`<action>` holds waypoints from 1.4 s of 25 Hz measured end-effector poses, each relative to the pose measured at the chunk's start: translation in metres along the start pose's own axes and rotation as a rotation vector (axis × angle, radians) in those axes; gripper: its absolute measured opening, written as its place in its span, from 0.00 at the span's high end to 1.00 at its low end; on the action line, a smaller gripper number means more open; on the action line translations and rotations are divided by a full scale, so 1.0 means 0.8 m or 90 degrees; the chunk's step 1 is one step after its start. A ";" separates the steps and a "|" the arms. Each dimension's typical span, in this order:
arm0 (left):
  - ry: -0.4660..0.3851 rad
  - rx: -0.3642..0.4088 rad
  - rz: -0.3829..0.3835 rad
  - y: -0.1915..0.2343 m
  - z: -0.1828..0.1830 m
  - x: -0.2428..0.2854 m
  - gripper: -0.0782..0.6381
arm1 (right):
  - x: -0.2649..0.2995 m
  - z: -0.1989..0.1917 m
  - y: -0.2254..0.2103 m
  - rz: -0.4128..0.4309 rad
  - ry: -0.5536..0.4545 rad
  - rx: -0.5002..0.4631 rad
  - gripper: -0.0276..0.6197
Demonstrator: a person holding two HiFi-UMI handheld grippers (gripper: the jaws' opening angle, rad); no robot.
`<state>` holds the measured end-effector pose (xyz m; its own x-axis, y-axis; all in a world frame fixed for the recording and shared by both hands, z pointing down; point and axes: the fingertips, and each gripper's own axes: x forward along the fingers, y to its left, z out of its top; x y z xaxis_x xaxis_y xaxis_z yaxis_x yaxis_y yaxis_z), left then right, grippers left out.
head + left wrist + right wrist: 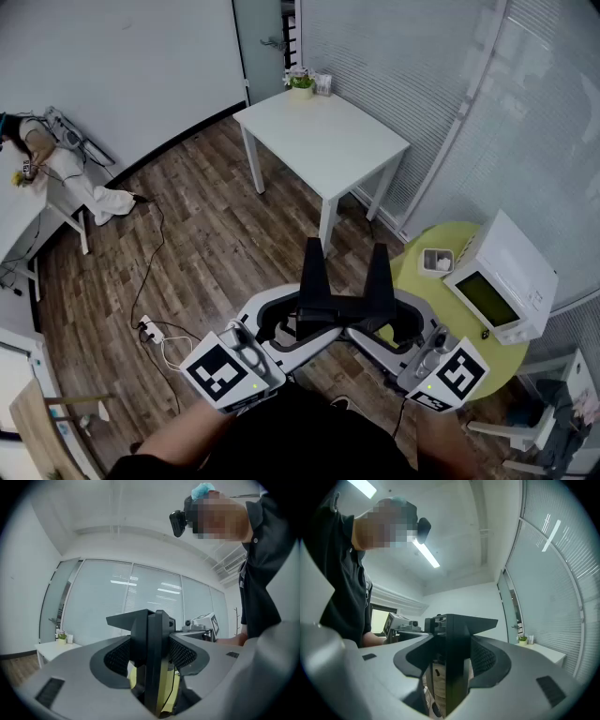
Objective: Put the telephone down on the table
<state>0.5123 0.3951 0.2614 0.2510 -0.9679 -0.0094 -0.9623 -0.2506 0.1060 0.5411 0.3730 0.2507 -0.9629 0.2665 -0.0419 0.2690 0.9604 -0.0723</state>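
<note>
Both grippers are held level, close to my body, pointing at each other. In the head view the black jaws of my left gripper and right gripper meet over the wooden floor. Each stands open with nothing between its jaws. The left gripper view shows its own jaws edge-on, and the right gripper view shows the same. A white boxy device with a greenish panel stands on the round yellow-green table at the right. I cannot tell whether it is the telephone.
A white square table stands ahead with a small plant pot at its far corner. A small white container sits on the round table. A power strip and cable lie on the floor at left. Glass walls with blinds run along the right.
</note>
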 end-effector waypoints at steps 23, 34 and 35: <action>-0.006 -0.001 0.019 0.033 0.002 -0.029 0.54 | 0.043 -0.005 0.007 0.022 0.008 0.014 0.58; -0.006 0.001 0.008 0.097 0.003 -0.071 0.54 | 0.120 -0.013 0.011 0.011 0.015 0.004 0.58; -0.005 -0.001 0.007 0.104 0.002 -0.075 0.54 | 0.128 -0.015 0.011 0.009 0.015 0.004 0.58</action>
<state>0.4173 0.4324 0.2690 0.2395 -0.9708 -0.0162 -0.9649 -0.2399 0.1071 0.4450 0.4100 0.2577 -0.9592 0.2820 -0.0192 0.2826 0.9560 -0.0788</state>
